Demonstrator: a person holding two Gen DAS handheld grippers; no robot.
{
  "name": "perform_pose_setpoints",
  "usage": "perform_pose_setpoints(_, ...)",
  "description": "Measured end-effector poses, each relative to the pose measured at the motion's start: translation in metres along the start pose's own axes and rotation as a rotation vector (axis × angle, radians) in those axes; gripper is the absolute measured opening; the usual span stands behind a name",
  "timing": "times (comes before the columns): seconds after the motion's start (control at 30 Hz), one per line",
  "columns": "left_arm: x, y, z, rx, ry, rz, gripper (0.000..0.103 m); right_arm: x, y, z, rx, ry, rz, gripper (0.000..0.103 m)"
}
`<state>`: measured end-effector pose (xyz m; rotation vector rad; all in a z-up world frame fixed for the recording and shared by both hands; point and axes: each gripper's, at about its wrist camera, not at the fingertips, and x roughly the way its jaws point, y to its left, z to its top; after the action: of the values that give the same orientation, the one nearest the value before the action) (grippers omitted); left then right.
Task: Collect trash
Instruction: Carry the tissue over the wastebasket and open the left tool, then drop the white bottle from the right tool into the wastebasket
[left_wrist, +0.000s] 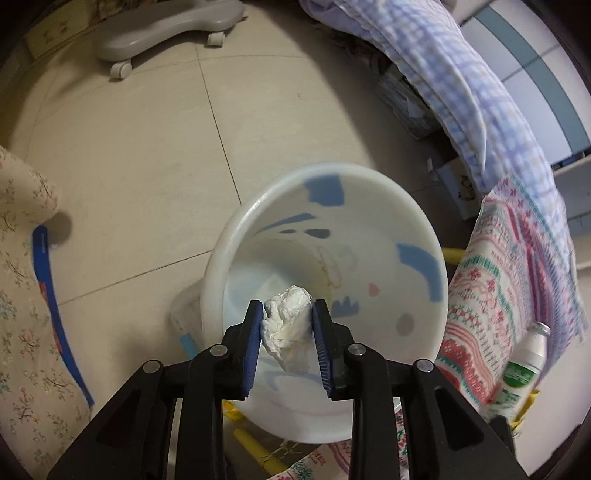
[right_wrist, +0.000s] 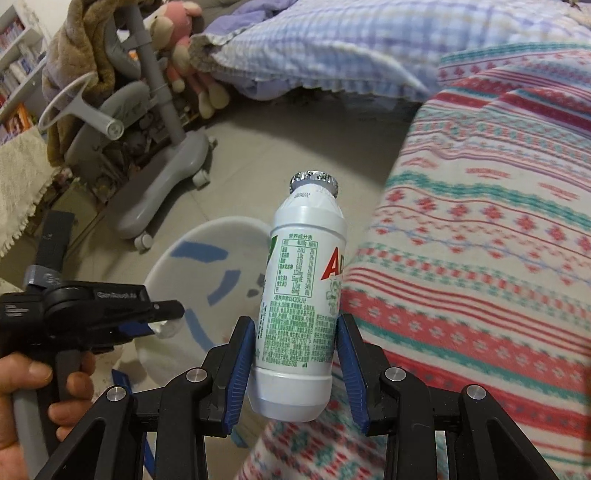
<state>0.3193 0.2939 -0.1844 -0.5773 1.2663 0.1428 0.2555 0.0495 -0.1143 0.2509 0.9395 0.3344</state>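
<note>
Left gripper has its jaws clamped on a tissue wad right over the bin, so just let go there. Right gripper is gripping the bottle beside the bed; swing it over the bin before dropping.

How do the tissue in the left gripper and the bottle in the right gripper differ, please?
The tissue is a crumpled, plain white wad; the bottle is a rigid cylinder with green print and a foil cap. The tissue hangs over the bin; the bottle is beside it. Both are clamped between blue pads.
</note>
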Motion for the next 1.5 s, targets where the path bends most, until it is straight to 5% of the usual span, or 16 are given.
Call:
perform_pose_setpoints(0.13, -0.005, 0.003, 0.003, -0.021, -0.003, -0.035, 0.032, 0.024, 0.019, 0.006, -0.058, 0.032, 0.013, 0.040)
perform_pose_setpoints(0.3, -0.016, -0.002, 0.004, -0.019, -0.033, -0.057, 0.063, 0.046, 0.045, 0.010, -0.146, 0.055, 0.043, 0.040)
perform_pose_setpoints(0.53, -0.035, 0.013, 0.009, -0.107, -0.069, -0.132, 0.064, 0.078, 0.062, 0.007, -0.226, 0.123, 0.037, 0.041)
perform_pose_setpoints(0.7, -0.050, 0.011, 0.010, -0.095, -0.130, -0.071, 0.064, 0.099, 0.069, 0.007, -0.258, 0.174, 0.001, 0.043)
perform_pose_setpoints(0.83, -0.051, 0.010, 0.010, -0.086, -0.125, -0.087, 0.064, 0.096, 0.062, 0.004, -0.222, 0.170, 0.024, 0.060)
perform_pose_setpoints(1.17, -0.062, -0.027, -0.014, 0.027, -0.123, -0.118, 0.064, -0.007, 0.015, 0.004, -0.158, 0.072, 0.054, 0.060)
perform_pose_setpoints(1.5, -0.063, -0.125, -0.114, 0.353, 0.001, -0.255, 0.064, -0.146, -0.093, -0.023, -0.023, -0.032, -0.070, 0.060)
